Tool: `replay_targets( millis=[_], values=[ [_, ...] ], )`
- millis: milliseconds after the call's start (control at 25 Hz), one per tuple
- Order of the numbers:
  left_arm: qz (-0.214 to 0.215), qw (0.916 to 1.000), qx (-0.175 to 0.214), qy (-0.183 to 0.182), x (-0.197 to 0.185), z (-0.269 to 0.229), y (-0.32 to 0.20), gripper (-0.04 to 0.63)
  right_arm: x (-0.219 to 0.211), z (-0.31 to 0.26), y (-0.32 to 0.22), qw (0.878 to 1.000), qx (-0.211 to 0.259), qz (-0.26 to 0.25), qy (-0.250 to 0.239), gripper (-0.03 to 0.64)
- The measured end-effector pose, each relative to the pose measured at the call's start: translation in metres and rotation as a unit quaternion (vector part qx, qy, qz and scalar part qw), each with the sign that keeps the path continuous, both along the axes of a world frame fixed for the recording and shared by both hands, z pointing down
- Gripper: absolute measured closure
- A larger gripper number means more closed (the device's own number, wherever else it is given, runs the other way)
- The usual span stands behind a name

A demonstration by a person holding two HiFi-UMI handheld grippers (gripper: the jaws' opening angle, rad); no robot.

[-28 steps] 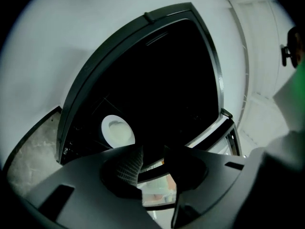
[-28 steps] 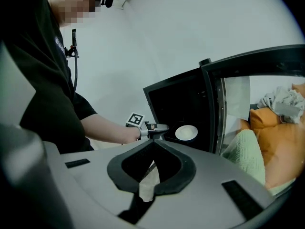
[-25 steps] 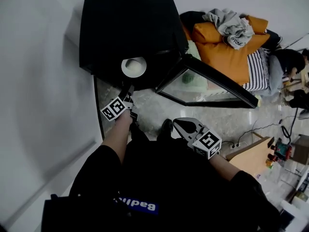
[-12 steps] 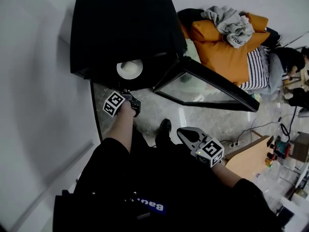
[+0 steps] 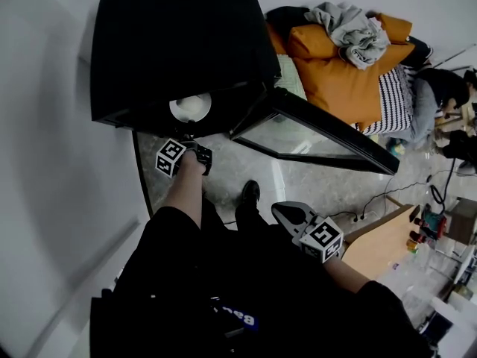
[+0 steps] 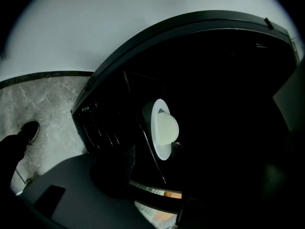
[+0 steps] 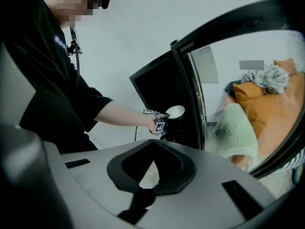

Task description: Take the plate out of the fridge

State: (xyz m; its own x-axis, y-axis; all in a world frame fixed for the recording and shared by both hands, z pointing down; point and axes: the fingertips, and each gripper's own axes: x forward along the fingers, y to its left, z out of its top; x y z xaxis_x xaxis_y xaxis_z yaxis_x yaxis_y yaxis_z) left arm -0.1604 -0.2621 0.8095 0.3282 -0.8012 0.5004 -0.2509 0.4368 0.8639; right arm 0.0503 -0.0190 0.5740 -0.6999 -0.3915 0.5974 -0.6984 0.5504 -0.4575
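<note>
White plate (image 5: 191, 107) just beyond left gripper (image 5: 191, 136)

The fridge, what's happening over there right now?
A person holding a gripper in each hand stands at a small black fridge whose glass door is swung open. The left gripper reaches into the opening toward the white plate inside. Its jaws have just been opening and do not grip the plate yet. The right gripper hangs back by the person's side, shut and empty.
</note>
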Motion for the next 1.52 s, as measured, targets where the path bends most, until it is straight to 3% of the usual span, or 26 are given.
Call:
replay_targets(
  millis=[920,1240,1400,1520],
  values=[
    [-0.043,0.9953,-0.039,0.077,0.007,0.032,-0.019,0.376,0.021,0.020,0.003,0.999,-0.043,0.022,0.020,0.620],
    [-0.048,0.9945,-0.048,0.080,0.010,0.032,-0.008,0.380,0.020,0.020,0.000,0.999,-0.041,0.017,0.018,0.620],
    [-0.050,0.9942,-0.043,0.085,0.011,0.028,-0.004,0.421,0.019,0.020,-0.002,0.999,-0.040,0.014,0.015,0.620],
    [-0.049,0.9944,-0.029,0.089,0.011,0.020,-0.008,0.496,0.019,0.019,-0.003,0.999,-0.038,0.015,0.014,0.620]
  ],
)
